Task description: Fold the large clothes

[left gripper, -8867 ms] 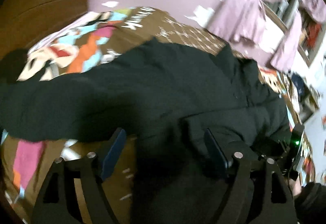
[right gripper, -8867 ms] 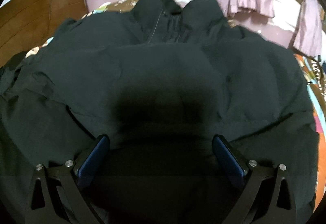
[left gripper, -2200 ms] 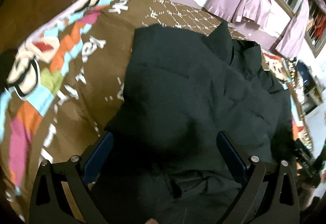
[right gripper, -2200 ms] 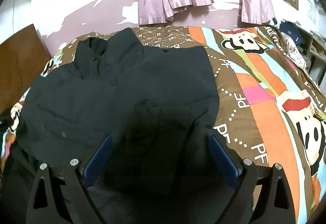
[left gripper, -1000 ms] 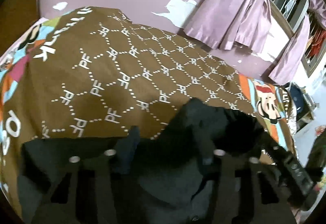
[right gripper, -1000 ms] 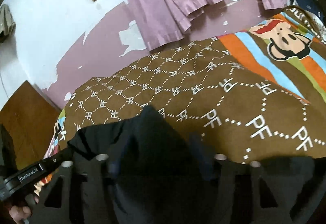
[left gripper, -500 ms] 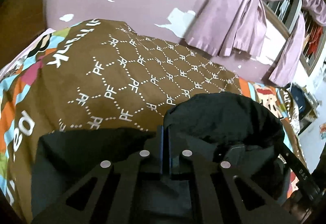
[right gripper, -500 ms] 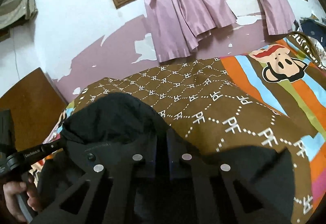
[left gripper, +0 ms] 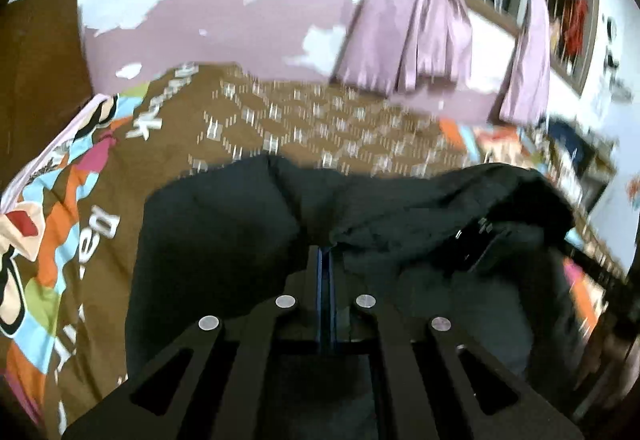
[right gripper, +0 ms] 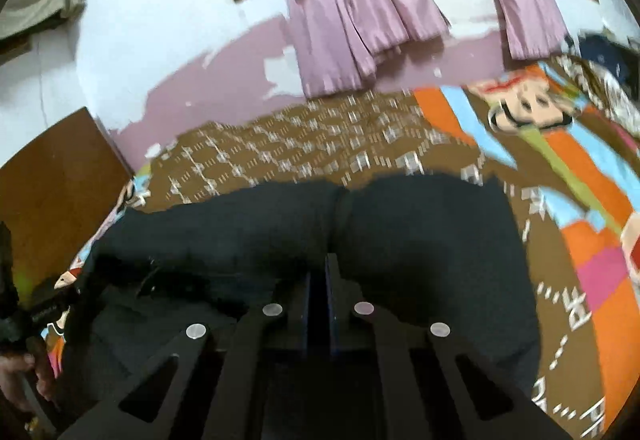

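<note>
Both tongs now pinched on jacket [left gripper: 224, 240] edge, left gripper [left gripper: 325, 260] and right gripper [right gripper: 319, 272]; wide a moment ago; jacket on bedspread [left gripper: 256, 128], edge lifted; lengthwise fold under way.

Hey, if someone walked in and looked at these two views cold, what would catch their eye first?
The black jacket fills the middle of both views, bunched up over a brown patterned bedspread with bright cartoon stripes at its edges. Each tool, left and right, is shut on the jacket's fabric. Behind the bed, purple curtains hang knotted against a peeling wall.
</note>
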`<action>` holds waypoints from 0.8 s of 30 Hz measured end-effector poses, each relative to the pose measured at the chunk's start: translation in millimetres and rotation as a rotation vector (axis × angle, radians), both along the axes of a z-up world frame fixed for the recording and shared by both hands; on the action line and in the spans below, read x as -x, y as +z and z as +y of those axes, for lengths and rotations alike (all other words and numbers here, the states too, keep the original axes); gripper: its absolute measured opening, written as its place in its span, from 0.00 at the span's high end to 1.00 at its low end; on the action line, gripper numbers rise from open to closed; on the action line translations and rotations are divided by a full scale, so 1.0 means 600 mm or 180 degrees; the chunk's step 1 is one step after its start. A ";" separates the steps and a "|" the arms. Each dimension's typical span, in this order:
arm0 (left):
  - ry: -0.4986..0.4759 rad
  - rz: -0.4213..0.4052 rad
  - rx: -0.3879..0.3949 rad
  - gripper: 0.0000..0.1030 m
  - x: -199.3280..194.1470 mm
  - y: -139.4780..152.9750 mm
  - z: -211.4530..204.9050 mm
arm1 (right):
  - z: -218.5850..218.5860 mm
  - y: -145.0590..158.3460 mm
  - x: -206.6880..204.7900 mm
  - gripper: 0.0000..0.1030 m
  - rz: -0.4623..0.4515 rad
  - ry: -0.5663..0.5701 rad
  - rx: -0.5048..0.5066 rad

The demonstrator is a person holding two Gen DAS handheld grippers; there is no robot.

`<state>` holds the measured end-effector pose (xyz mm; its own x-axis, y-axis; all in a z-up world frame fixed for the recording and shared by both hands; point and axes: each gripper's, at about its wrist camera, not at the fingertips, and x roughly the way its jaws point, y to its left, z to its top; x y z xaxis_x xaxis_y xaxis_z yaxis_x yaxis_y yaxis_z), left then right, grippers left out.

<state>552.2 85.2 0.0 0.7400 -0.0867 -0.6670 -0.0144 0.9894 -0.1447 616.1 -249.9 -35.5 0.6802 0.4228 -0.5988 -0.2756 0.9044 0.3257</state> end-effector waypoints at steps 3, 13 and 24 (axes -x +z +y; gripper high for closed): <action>0.0005 0.0234 -0.0055 1.00 -0.009 -0.046 -0.002 | 0.004 -0.023 0.004 0.95 0.0042 0.0021 0.0069; 0.0037 0.0258 -0.0048 1.00 -0.019 -0.067 -0.005 | -0.002 0.043 0.063 0.95 -0.0549 0.0014 0.0290; 0.0031 0.0278 -0.0096 1.00 -0.008 -0.065 0.000 | 0.095 0.002 -0.031 0.95 0.0013 0.0524 0.0295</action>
<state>556.8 85.4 -39.2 0.6797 -0.0589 -0.7311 -0.0352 0.9930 -0.1127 634.4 -192.6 -34.0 0.6038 0.4712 -0.6430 -0.4213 0.8734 0.2445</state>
